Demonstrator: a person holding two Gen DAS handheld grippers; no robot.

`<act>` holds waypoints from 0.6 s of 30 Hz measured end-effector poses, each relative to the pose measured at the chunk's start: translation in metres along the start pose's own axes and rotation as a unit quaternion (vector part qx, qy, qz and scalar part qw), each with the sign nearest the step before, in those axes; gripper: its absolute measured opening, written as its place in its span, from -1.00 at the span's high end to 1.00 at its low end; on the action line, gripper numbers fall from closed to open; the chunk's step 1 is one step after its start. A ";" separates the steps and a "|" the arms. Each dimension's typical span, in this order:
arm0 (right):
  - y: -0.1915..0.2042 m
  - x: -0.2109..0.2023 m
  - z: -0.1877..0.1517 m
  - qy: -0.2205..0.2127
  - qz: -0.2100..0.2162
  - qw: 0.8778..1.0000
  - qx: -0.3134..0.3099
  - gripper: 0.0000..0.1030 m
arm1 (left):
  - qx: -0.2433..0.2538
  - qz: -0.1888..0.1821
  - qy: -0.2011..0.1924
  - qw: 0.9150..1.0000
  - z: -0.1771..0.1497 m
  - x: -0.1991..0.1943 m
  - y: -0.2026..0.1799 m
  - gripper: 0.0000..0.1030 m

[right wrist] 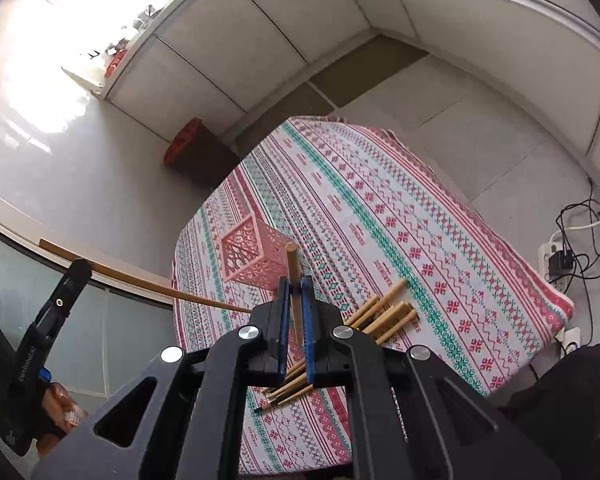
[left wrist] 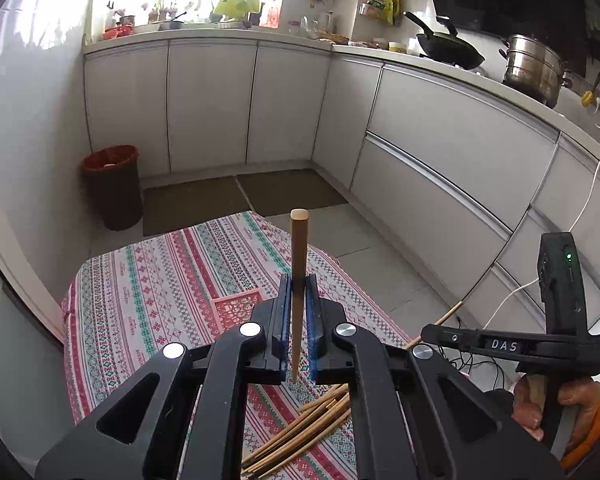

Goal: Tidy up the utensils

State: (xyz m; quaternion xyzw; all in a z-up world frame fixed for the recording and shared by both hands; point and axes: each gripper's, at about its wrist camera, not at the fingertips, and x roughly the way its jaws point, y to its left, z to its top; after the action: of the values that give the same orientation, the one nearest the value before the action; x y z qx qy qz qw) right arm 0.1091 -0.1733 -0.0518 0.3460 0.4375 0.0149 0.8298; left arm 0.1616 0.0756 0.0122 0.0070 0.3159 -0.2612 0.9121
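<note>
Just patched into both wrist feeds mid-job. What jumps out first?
Each gripper is shut on one chopstick: the left gripper holds the left chopstick pointing forward, the right gripper holds the right chopstick likewise. A loose pile of chopsticks lies on the patterned tablecloth just beneath them. The pink basket stands upright beyond the pile, toward the table's left edge.

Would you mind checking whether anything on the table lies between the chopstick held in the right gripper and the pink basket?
Nothing visible does. The right gripper holds a wooden chopstick above the striped tablecloth, and the pink lattice plastic basket stands just beyond with its top open. The loose wooden chopsticks lie off to the right.
</note>
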 end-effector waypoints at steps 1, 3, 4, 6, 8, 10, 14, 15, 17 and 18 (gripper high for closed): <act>0.004 -0.004 0.005 -0.007 0.002 1.000 -0.005 0.88 | -0.003 0.001 -0.004 1.000 0.001 -0.001 0.001 0.88; 0.011 -0.009 0.013 -0.018 0.001 1.000 -0.017 0.88 | -0.007 0.007 -0.013 1.000 0.005 -0.005 0.004 0.88; 0.016 -0.011 0.019 -0.021 0.001 1.000 -0.023 0.88 | -0.009 0.010 -0.016 1.000 0.007 -0.006 0.006 0.88; 0.023 -0.015 0.028 -0.028 0.005 0.999 -0.029 0.88 | -0.015 0.015 -0.024 0.999 0.011 -0.010 0.011 0.88; 0.033 -0.022 0.038 -0.039 0.013 0.998 -0.037 0.88 | -0.022 0.019 -0.030 0.999 0.014 -0.014 0.017 0.88; 0.047 -0.029 0.048 -0.050 0.023 0.997 -0.047 0.88 | -0.031 0.021 -0.037 0.999 0.017 -0.018 0.023 0.88; 0.079 -0.038 0.067 -0.072 0.038 0.994 -0.072 0.88 | -0.051 0.027 -0.053 0.997 0.023 -0.028 0.037 0.88; 0.088 -0.037 0.071 -0.075 0.039 0.993 -0.080 0.88 | -0.056 0.029 -0.057 0.996 0.025 -0.029 0.040 0.88; 0.102 -0.028 0.076 -0.080 0.039 0.992 -0.093 0.88 | -0.064 0.030 -0.062 0.996 0.028 -0.028 0.045 0.88; 0.109 -0.020 0.079 -0.081 0.041 0.991 -0.099 0.88 | -0.067 0.032 -0.066 0.995 0.030 -0.027 0.047 0.88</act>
State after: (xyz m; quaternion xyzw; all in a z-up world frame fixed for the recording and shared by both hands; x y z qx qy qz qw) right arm 0.1856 -0.1414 0.0560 0.2793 0.3506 0.0638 0.8916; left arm 0.1832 0.1233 0.0443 -0.0611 0.2718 -0.2099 0.9372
